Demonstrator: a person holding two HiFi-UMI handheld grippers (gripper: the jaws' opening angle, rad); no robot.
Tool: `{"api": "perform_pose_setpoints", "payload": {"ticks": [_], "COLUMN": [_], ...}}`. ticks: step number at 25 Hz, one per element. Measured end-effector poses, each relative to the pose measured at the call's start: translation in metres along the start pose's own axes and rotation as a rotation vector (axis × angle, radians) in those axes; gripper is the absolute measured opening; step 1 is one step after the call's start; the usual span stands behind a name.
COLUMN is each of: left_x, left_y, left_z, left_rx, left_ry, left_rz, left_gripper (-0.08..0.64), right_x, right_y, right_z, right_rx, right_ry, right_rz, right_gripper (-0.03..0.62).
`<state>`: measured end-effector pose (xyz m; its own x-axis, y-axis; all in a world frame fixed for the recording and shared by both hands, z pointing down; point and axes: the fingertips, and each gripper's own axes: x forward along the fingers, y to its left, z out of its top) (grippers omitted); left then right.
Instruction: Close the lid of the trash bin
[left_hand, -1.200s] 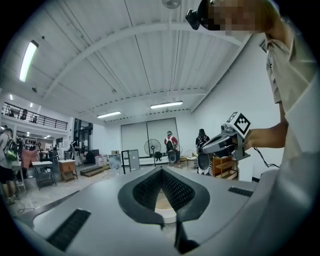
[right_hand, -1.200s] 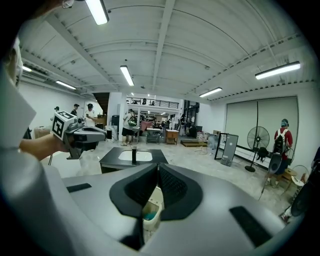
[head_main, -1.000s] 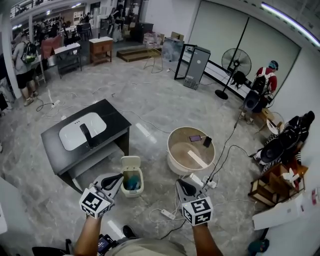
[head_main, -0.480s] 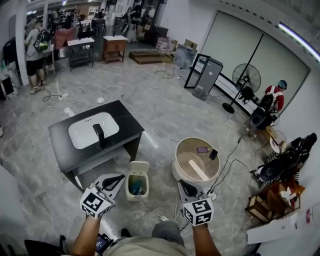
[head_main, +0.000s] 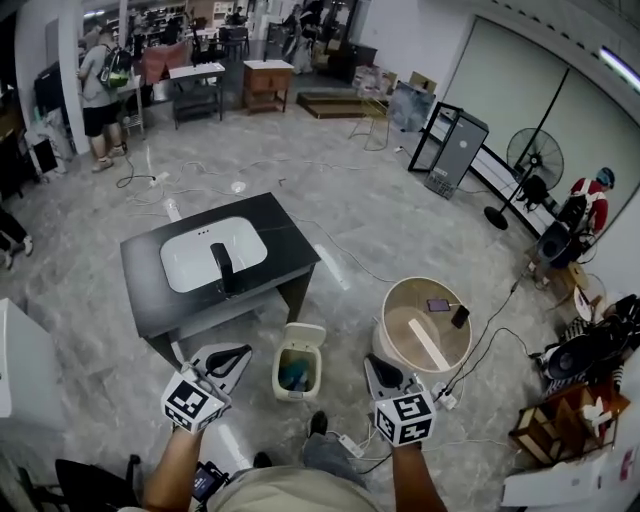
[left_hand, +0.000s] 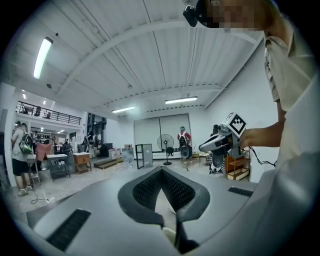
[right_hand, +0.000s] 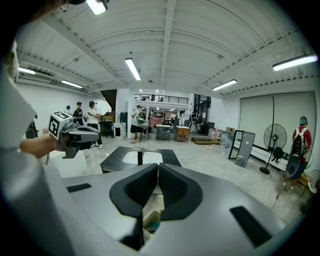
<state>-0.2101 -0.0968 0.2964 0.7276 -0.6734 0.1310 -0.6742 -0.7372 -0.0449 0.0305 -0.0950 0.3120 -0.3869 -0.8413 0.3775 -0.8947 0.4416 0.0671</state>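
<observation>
two closed grippers (head_main: 241, 353) (head_main: 373, 363) flank bin (head_main: 292, 393) (lid (head_main: 302, 335) up)

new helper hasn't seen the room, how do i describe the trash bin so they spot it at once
Find the black table with the white inset sink. The small cream trash bin stands on the floor off its front right corner, left of the round tan tub; its flip lid stands open.

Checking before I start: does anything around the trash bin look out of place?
Only the trash bin: its lid stands flipped open, blue contents showing inside. The bin itself is upright.
</observation>
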Motion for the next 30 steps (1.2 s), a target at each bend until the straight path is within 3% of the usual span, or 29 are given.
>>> {"api": "perform_pose_setpoints", "payload": {"ticks": [7, 12, 18, 30], "left_x": [0.062, 0.123, 0.180, 0.267], "left_y": [0.024, 0.029, 0.045, 0.074], "left_z": [-0.010, -0.034, -0.081, -0.194], "left_rx": [0.024, -0.010, 0.010, -0.107], "left_ry": [0.073, 0.144, 0.218, 0.363], "left_rz": [0.051, 0.039, -0.006, -0.045], "left_gripper": [0.014, 0.014, 0.014, 0.014], "right_x": [0.063, 0.104, 0.146, 0.195], "right_y": [-0.054, -0.090, -0.122, -0.166], "right_z": [-0.009, -0.032, -0.057, -0.130], "right_rx": [0.038, 0.058, 0.095, 0.137], "right_ry": [0.013, 0.054, 0.091, 0.219], "right_rz": [0.087, 0.137, 0.152, 0.137], "right_gripper": [0.026, 0.028, 0.028, 0.028]}}
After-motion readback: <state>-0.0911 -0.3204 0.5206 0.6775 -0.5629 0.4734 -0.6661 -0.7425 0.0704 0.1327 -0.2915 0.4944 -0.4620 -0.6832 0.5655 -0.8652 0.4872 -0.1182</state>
